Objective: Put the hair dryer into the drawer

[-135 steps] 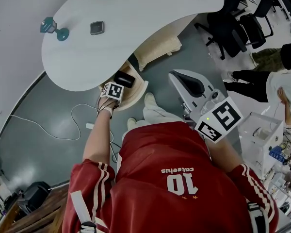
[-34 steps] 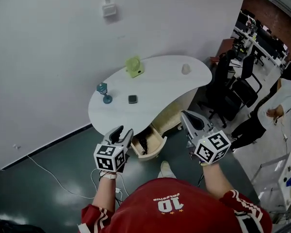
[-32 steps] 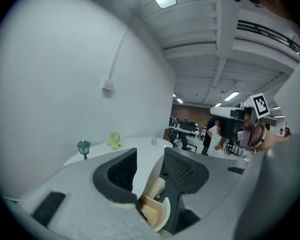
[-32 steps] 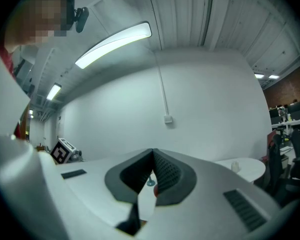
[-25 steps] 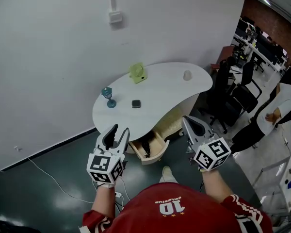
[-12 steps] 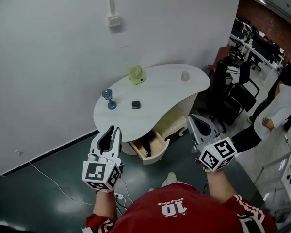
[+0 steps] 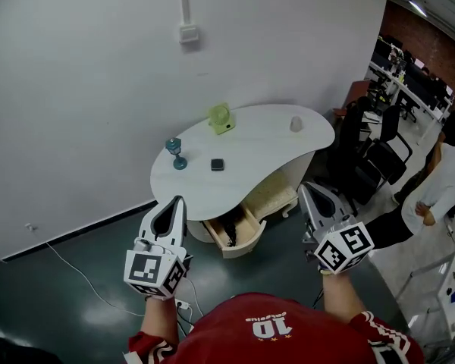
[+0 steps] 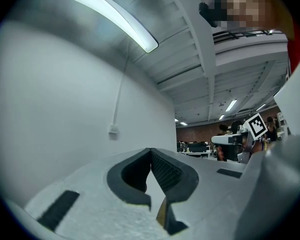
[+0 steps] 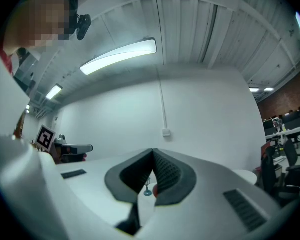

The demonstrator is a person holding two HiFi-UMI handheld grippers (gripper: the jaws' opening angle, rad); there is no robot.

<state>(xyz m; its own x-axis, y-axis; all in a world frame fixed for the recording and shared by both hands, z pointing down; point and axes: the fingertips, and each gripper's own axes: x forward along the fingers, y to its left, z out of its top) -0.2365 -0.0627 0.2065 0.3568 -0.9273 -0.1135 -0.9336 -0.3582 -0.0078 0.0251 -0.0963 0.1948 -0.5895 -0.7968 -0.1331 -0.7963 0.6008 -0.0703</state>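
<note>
White curved table [image 7: 254, 152] at 12 o'clock from the person, set against a plain wall with a wall box [image 7: 188, 34] above it. On the tabletop: teal goblet [image 7: 175, 153] at the 9 o'clock end, dark square pad [image 7: 217, 164] just beside it toward the middle, small green object [image 7: 221, 118] at the far edge, pale cup [image 7: 295, 124] toward the 2 o'clock end. Black office chairs [image 7: 371, 158] at 2 o'clock of the table, a standing person [image 7: 440, 184] at 3 o'clock. White cable [image 7: 72, 270] trails over the dark floor at 8 o'clock. Drawer [image 7: 240, 246] under the tabletop stands pulled out toward the person, its back part under the table's overhang, front part open to view. Hair dryer [image 7: 229, 230] lies inside the drawer: a dark, longish shape against the pale wood, too small to make out detail. Left gripper [image 7: 176, 202] hangs at 8 o'clock of the drawer, well apart from it; its own view shows the tips pressed together with nothing between. Right gripper [image 7: 309, 189] hangs at 3 o'clock of the drawer, also apart; tips meet, empty, the goblet showing far off through the gap below them
</note>
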